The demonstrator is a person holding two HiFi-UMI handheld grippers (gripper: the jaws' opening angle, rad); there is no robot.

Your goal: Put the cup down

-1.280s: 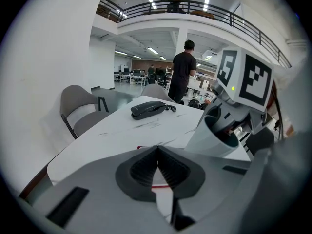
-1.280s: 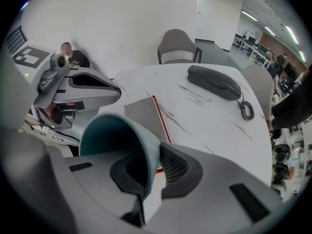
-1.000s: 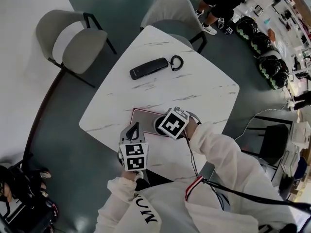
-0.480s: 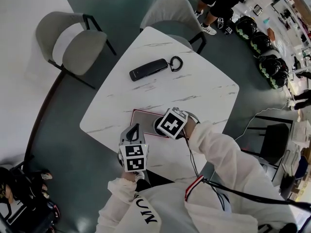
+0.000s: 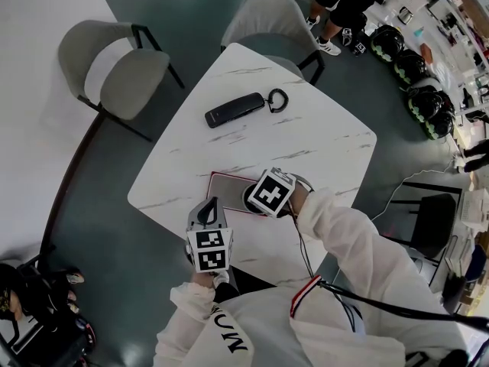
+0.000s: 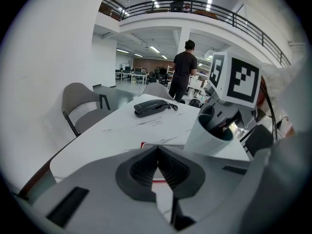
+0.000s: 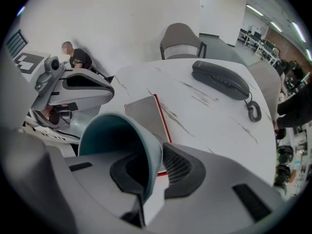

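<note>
Fingers of the right gripper (image 7: pixel 152 172) pinch the tilted cup (image 7: pixel 121 136) above the desk (image 5: pixel 306 136) at 6 o'clock; the left gripper (image 6: pixel 157 168) is closed and empty. Next, I judge: level it, lower, release.

Bright, even indoor light fills all three views. In the head view the white marble worktop (image 5: pixel 306 140) is nearly overexposed, and the glossy grey-green floor (image 5: pixel 191 29) carries pale glare near the top edge. Shadows are soft, as under the grey padded chair (image 5: pixel 114 67). White ceiling strip lamps (image 6: pixel 155 2) show in the left gripper view. Both gripper views bend strongly at the rim inside a black circular border. Close to the lens, the left gripper (image 6: pixel 157 152) and right gripper (image 7: pixel 155 172) look soft, and the pale teal-lined cup (image 7: pixel 119 135) is shaded inside.
</note>
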